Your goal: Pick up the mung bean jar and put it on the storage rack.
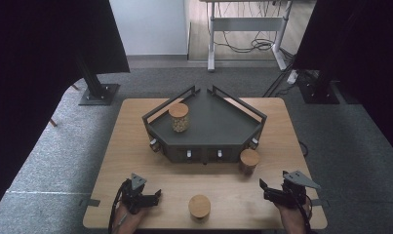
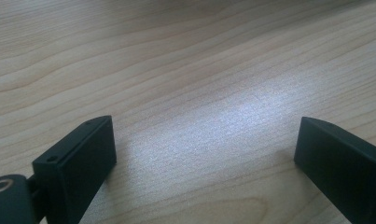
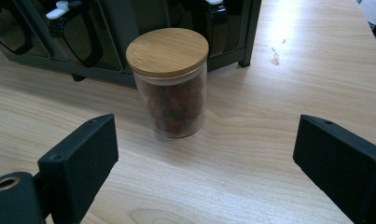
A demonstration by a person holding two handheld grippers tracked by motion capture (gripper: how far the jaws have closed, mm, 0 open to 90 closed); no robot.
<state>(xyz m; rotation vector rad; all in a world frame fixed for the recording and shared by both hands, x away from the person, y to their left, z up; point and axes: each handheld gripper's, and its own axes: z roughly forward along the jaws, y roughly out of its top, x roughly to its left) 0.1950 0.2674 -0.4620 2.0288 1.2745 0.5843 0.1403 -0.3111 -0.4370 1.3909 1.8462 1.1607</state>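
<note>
Three glass jars with bamboo lids are here. One with pale contents point(image 1: 178, 117) stands on top of the dark grey corner rack point(image 1: 218, 126). A second, holding dark red fruit point(image 1: 248, 161) point(image 3: 169, 88), stands on the table at the rack's front right foot. The third jar point(image 1: 199, 206) sits near the front edge, between my hands. My left gripper point(image 1: 155, 196) point(image 2: 205, 128) rests low at the front left, open over bare wood. My right gripper point(image 1: 264, 190) point(image 3: 206, 125) is open at the front right, and the red-fruit jar stands a short way beyond its jaws, untouched.
The rack point(image 3: 106, 42) has a row of lower compartments with white latches along its front. The wooden table point(image 1: 135, 146) stands on grey carpet. Black curtains hang at both sides, and a desk frame with cables stands at the back.
</note>
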